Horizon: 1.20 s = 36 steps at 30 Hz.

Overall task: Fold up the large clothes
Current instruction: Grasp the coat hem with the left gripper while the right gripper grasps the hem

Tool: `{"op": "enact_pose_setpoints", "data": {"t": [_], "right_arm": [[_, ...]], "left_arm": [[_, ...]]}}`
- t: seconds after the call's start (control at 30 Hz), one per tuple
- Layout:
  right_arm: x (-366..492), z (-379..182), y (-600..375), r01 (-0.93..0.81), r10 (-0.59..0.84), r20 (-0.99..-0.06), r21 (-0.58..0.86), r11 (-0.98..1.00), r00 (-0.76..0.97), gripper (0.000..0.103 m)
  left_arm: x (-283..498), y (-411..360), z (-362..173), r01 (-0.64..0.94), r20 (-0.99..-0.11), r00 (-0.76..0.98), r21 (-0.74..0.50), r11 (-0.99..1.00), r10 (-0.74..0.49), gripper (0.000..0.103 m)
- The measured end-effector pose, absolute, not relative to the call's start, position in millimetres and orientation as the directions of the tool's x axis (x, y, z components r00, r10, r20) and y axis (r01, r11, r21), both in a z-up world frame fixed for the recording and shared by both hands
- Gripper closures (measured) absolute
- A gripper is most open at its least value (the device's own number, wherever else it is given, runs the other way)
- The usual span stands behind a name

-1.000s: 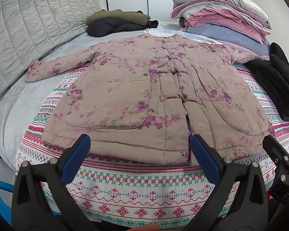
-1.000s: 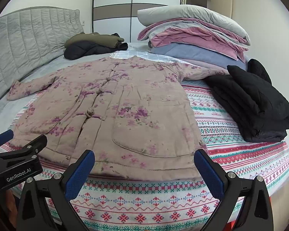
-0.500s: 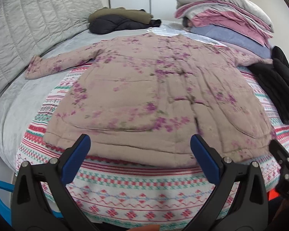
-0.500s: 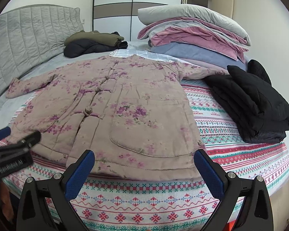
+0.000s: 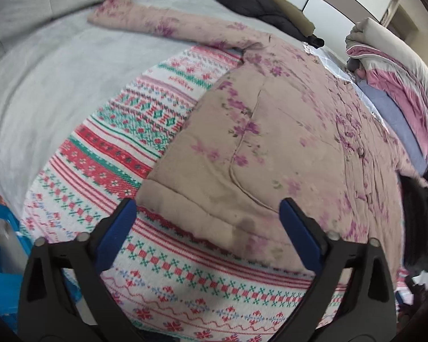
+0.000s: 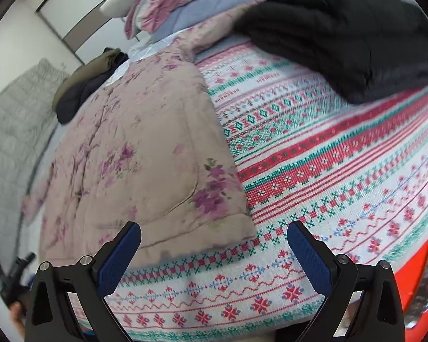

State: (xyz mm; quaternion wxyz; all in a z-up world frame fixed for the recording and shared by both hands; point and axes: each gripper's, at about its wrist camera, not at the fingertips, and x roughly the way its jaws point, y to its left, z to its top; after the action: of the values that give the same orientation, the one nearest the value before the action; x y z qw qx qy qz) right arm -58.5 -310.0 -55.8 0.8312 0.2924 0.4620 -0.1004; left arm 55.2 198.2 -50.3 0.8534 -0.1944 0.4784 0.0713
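Jaws of the left gripper (image 5: 207,228) stand wide with nothing gripped, though they have just been closing a little, and in the left wrist view they frame the near left hem corner of the coat (image 5: 271,142), which lies spread flat on the patterned blanket (image 5: 122,131). From the right wrist view the right gripper (image 6: 214,249) is likewise spread and empty, poised over the coat's other hem corner. Judging by this, the step is the reach for both corners; next each gripper should drop onto its corner and pinch through the thick padding.
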Motion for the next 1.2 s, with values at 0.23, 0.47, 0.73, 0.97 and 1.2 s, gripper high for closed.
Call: {"op": "enact_pose_setpoints", "data": {"t": [0.23,0.47,0.73,0.97,1.2], "right_arm": [[-44,-89,-324,0.462,0.267,-0.776,0.573,0.677,0.571,0.042],[-36,-72,-314,0.393,0.216,-0.727,0.568,0.723,0.652,0.09],[-64,19,-307,0.236,0.075,-0.486,0.545,0.804,0.871,0.092],[-32,-43,-312,0.394,0.141,-0.706,0.536,0.747,0.695,0.089],[-44,-58,-334,0.451,0.151,-0.722,0.566,0.69,0.675,0.072]], "left_arm": [[66,196,-66,-0.381,-0.855,0.516,-0.277,0.882,-0.046,0.039],[57,201,-50,-0.346,-0.759,0.65,-0.336,0.876,-0.034,0.082],[4,204,18,-0.203,-0.54,0.817,-0.6,0.774,-0.204,0.09],[41,182,-35,-0.317,-0.749,0.658,-0.365,0.876,-0.074,0.086],[34,206,-36,-0.353,-0.74,0.667,-0.415,0.838,-0.086,0.063]]}}
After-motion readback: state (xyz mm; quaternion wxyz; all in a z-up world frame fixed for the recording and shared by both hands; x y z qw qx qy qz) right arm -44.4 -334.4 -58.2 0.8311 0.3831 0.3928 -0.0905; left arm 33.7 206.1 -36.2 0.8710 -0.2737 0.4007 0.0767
